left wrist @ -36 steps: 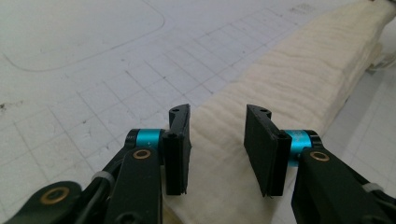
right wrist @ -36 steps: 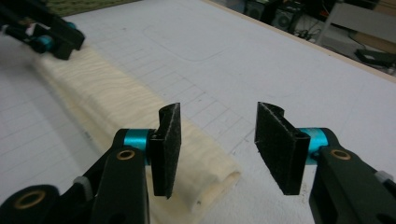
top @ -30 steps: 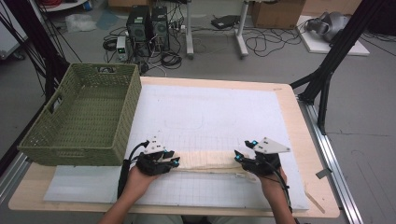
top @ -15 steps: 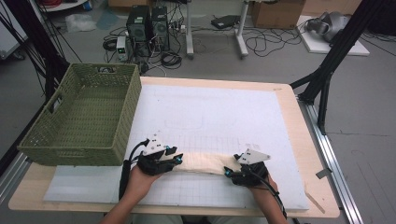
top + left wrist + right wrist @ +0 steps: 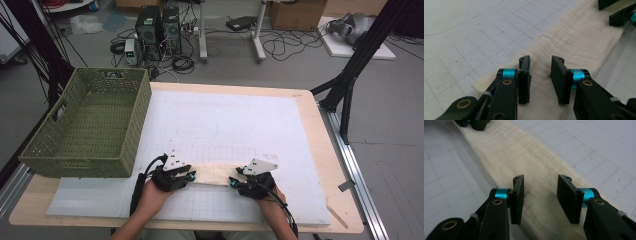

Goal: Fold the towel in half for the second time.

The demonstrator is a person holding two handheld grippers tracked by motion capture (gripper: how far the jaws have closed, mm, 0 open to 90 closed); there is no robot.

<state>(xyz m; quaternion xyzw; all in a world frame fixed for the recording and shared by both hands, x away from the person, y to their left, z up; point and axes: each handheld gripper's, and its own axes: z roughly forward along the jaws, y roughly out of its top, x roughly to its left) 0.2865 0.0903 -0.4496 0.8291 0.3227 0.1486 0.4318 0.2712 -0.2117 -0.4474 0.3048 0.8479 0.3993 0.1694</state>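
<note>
A cream cloth [image 5: 212, 174] lies as a narrow strip on the white gridded mat [image 5: 225, 120] near the table's front edge. My left gripper [image 5: 191, 176] stands over its left end, and my right gripper [image 5: 233, 181] over its right end, tips facing each other. In the left gripper view the jaws [image 5: 540, 62] have just been closing but keep a gap, with the cloth [image 5: 579, 42] lying under and between them. In the right gripper view the jaws [image 5: 540, 181] have also been closing and stand apart over the cloth [image 5: 511, 147]; no pad visibly presses on it.
A green woven basket [image 5: 90, 125] sits at the table's left side, hanging over the edge. The wooden table [image 5: 320, 130] borders the mat on the right. Computers, cables and stands are on the floor behind the table.
My right gripper has moved left, toward the left gripper and nearer the front edge. The stretch of cloth between the two grippers is shorter. The left gripper has stayed put.
</note>
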